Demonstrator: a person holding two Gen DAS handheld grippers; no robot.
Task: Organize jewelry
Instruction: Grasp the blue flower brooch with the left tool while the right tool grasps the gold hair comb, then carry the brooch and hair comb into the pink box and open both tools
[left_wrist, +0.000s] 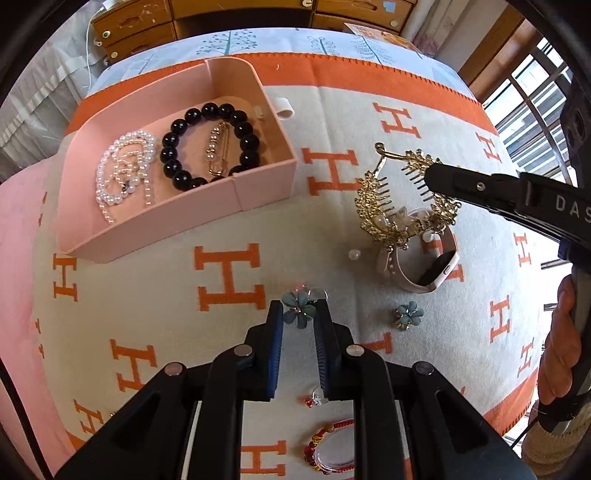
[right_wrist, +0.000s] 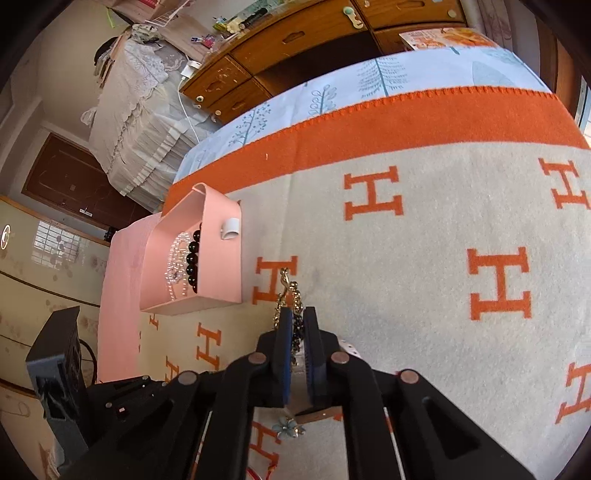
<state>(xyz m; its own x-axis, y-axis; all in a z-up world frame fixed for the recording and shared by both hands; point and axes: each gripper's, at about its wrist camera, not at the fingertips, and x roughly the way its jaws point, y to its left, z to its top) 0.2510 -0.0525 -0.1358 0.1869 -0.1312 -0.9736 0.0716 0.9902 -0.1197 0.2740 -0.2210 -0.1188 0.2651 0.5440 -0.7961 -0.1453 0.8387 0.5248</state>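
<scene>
A pink jewelry box (left_wrist: 258, 184) lies on the orange-and-white H blanket (left_wrist: 229, 229), holding a pearl necklace (left_wrist: 125, 170), a black bead bracelet (left_wrist: 210, 144) and a gold pin (left_wrist: 216, 151). My left gripper (left_wrist: 298, 310) is shut on a blue flower earring (left_wrist: 298, 307) just above the blanket. My right gripper (right_wrist: 297, 325), seen from the left view as a black finger (left_wrist: 454, 184), is shut on a gold leaf hair comb (left_wrist: 399, 199), lifted beside a pink smartwatch (left_wrist: 424, 266). The box also shows in the right wrist view (right_wrist: 218, 266).
A second blue flower earring (left_wrist: 408, 314), a loose pearl (left_wrist: 354, 254), a small red charm (left_wrist: 314, 398) and a red-rimmed oval pendant (left_wrist: 332, 446) lie on the blanket. A white clip (left_wrist: 282, 107) lies behind the box. Wooden drawers (left_wrist: 136, 26) stand beyond the bed.
</scene>
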